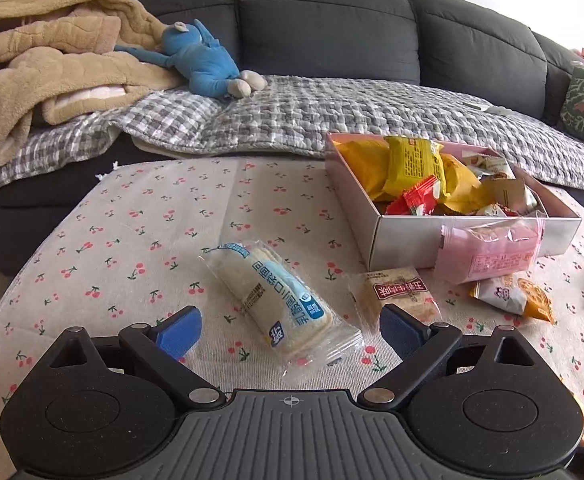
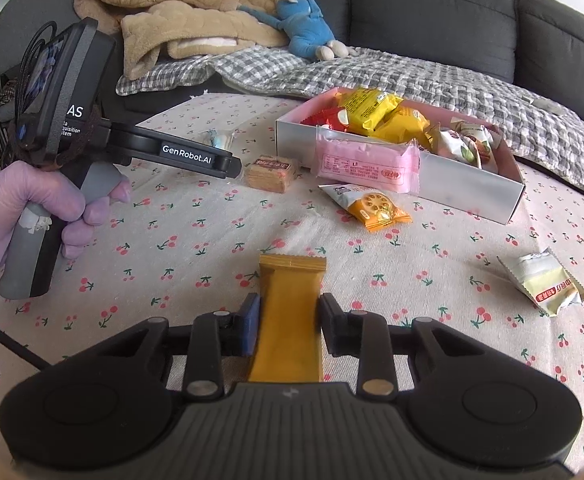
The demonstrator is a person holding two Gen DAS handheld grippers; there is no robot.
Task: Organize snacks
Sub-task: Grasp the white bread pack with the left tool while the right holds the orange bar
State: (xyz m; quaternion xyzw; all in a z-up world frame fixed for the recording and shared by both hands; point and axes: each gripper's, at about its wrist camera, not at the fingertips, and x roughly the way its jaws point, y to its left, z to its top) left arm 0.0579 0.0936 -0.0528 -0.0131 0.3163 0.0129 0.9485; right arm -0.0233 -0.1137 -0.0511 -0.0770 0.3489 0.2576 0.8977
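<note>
My left gripper (image 1: 290,330) is open, its blue fingers on either side of a clear-wrapped white bread snack (image 1: 280,304) lying on the cherry-print tablecloth. My right gripper (image 2: 290,324) is shut on a mustard-yellow snack bar (image 2: 290,316), held just above the cloth. A pink-and-silver box (image 1: 408,236), also in the right wrist view (image 2: 468,184), holds several yellow, red and white packets. A pink packet (image 2: 366,164) leans against its front wall. A brown cracker pack (image 2: 270,174), an orange-white packet (image 2: 372,204) and a pale cream packet (image 2: 544,282) lie loose on the cloth.
The left hand-held gripper body (image 2: 72,120) and a gloved hand (image 2: 24,208) stand at the left in the right wrist view. Behind the table is a dark grey sofa (image 1: 324,24) with a checked blanket, a tan blanket heap (image 1: 52,64) and a blue plush toy (image 1: 204,60).
</note>
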